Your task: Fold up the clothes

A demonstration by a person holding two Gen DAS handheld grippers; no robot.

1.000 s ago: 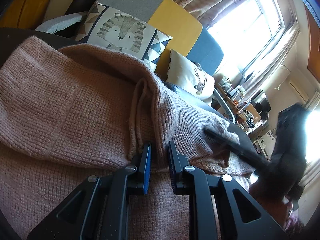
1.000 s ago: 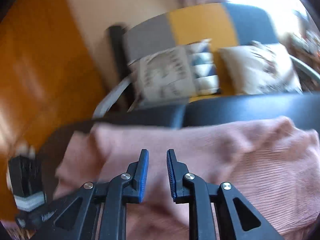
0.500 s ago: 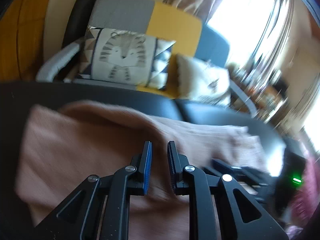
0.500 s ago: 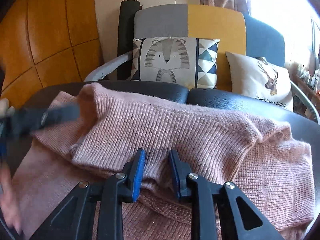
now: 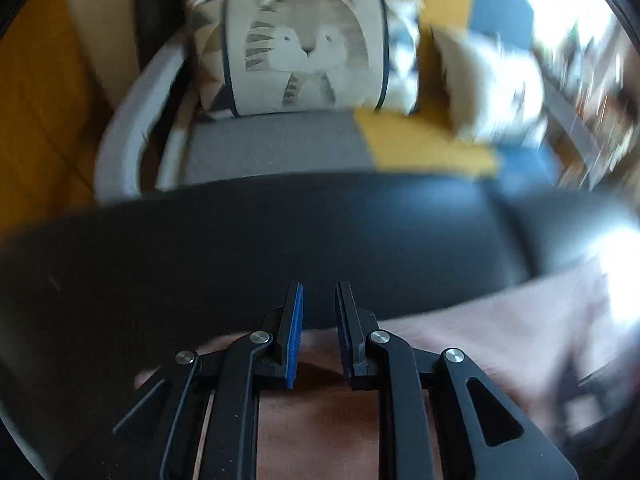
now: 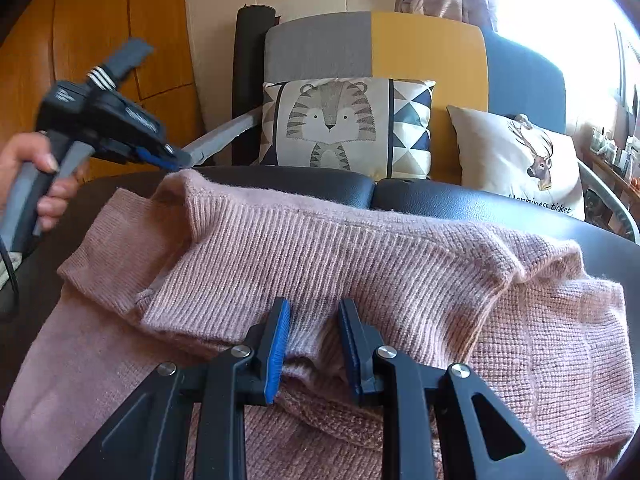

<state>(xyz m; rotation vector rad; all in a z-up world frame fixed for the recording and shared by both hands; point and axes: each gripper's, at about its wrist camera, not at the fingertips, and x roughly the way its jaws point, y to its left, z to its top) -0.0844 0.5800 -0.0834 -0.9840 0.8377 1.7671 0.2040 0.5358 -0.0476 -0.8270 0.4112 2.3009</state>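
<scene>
A pink knit sweater (image 6: 360, 264) lies partly folded on a black table (image 6: 460, 204), a ribbed part laid over the body. My right gripper (image 6: 314, 324) is open, its fingers low over a fold of the sweater near the front. My left gripper (image 6: 168, 158) shows at the left of the right wrist view, held in a hand above the sweater's far left corner. In the blurred left wrist view the left gripper (image 5: 319, 304) is open and empty over the sweater's edge (image 5: 500, 320) and the black table (image 5: 240, 248).
A grey, yellow and blue sofa (image 6: 420, 44) stands behind the table with a tiger cushion (image 6: 336, 120) and a deer cushion (image 6: 520, 160). An orange wall (image 6: 100, 40) is at the left, a bright window (image 6: 560, 0) at the right.
My left gripper has lifted off the sweater and swung to its far left corner. My right gripper has come down over the sweater's front fold and opened wider.
</scene>
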